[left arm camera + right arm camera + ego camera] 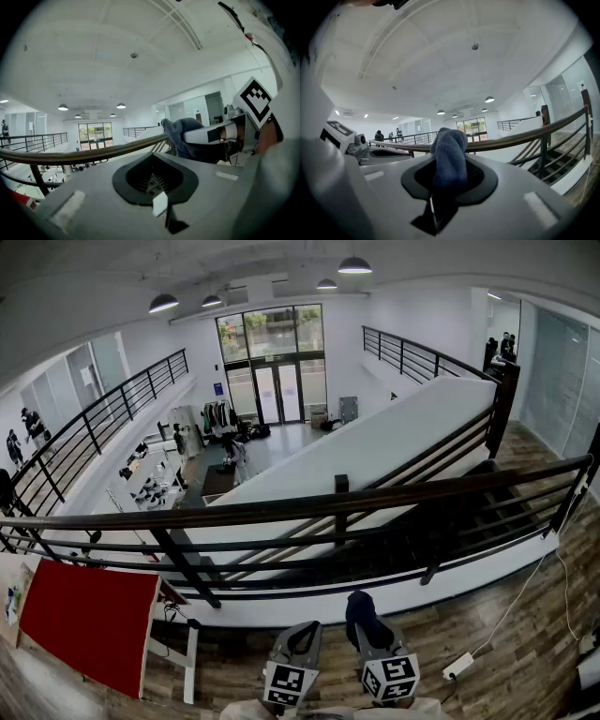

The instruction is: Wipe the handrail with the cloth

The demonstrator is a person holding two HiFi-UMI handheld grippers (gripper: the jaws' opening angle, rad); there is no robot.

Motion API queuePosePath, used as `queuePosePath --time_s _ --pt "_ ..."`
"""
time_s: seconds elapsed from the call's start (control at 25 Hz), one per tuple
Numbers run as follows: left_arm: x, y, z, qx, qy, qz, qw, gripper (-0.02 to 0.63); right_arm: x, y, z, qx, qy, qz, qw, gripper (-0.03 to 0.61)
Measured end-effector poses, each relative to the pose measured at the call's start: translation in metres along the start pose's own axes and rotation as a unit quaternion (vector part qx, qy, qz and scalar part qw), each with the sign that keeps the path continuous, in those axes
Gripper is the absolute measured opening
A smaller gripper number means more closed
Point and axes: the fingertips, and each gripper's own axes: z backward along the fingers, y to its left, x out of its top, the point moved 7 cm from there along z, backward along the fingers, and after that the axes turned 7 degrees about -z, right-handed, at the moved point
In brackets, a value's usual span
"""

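The dark wooden handrail (309, 505) runs across the head view on black posts, just ahead of both grippers. My right gripper (371, 636) is shut on a dark blue cloth (362, 611), which sticks up out of its jaws below the rail and apart from it. In the right gripper view the cloth (449, 157) rises in front of the handrail (525, 137). My left gripper (300, 632) is beside it, shut with nothing in it. In the left gripper view the handrail (93, 152) crosses ahead, with the cloth (180, 133) and the right gripper (220, 133) at the right.
A red panel (89, 620) on a white frame stands at the lower left by the railing. A white power strip (457, 667) with a cable lies on the wood floor at the right. A staircase (478, 517) descends behind the rail. Beyond the rail is a drop to the hall below.
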Motion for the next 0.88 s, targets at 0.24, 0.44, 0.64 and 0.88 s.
queuePosePath --time_s 0.24,0.44,0.64,0.88 --pt "0.001 -0.006 0.004 0.000 0.001 0.001 1.0000 0.002 -0.003 0.000 0.009 -0.003 0.003 -0.004 1.000 0.084" --pt "-0.003 -0.019 -0.001 -0.001 0.009 0.008 0.9999 0.002 -0.008 -0.013 0.020 0.003 0.002 -0.015 1.000 0.086" --pt "-0.011 -0.034 -0.009 0.012 0.012 0.005 0.9998 0.003 -0.020 -0.028 0.025 0.017 0.004 -0.023 1.000 0.087" --pt "-0.015 -0.004 -0.014 0.035 0.013 0.005 0.9993 0.003 -0.016 -0.020 -0.008 0.034 0.015 -0.017 0.999 0.087"
